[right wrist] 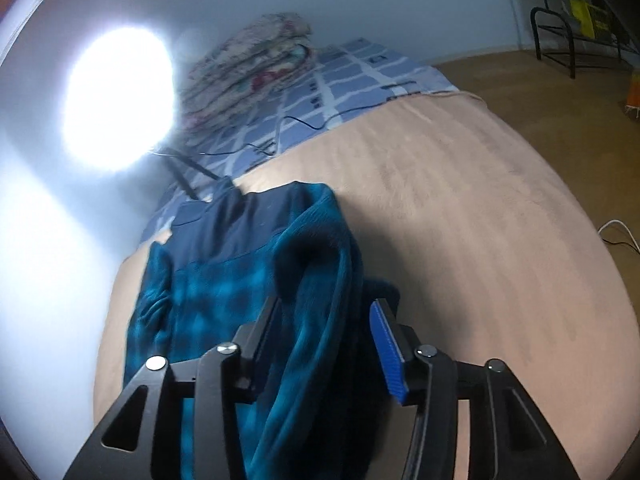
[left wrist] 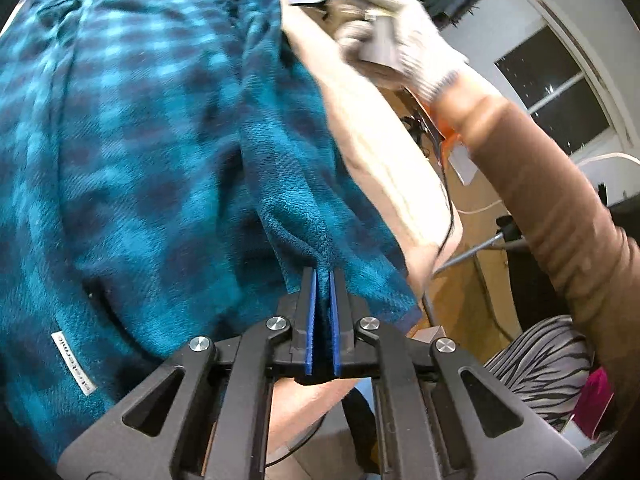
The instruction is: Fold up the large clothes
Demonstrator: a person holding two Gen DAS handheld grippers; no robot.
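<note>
Your left gripper (left wrist: 322, 276) has its blue pads pressed together on a bunched fold of the teal checked fleece (left wrist: 132, 152), pinching it right at the fingertips. The fleece fills the left and middle of that view, spread flat with a small white label (left wrist: 76, 364) near its lower edge. To the right of it lies a strip of the peach blanket (left wrist: 380, 168). Further right your other hand (left wrist: 400, 40), in a pale knitted glove, is blurred near the top of the picture, its brown sleeve (left wrist: 560, 216) running down the right side. Behind the sleeve there is a dark window (left wrist: 556, 92), and below it a zebra-striped cloth (left wrist: 540, 364).

In the right wrist view a bright lamp glare (right wrist: 120, 100) sits at the left against the wall. Next comes the fleece (right wrist: 248, 272) again, lying on the peach blanket (right wrist: 460, 208) with its navy collar part at the far end. Your right gripper (right wrist: 326, 304) stands spread, with a thick ridge of the fleece running up between the two fingers; whether the pads touch the cloth you cannot tell from this blurred picture. Beyond the fleece a blue checked sheet (right wrist: 352, 68) carries a black cable and a folded patterned quilt (right wrist: 256, 60). At the far right is wooden floor (right wrist: 580, 92) and a black metal frame (right wrist: 560, 36).
</note>
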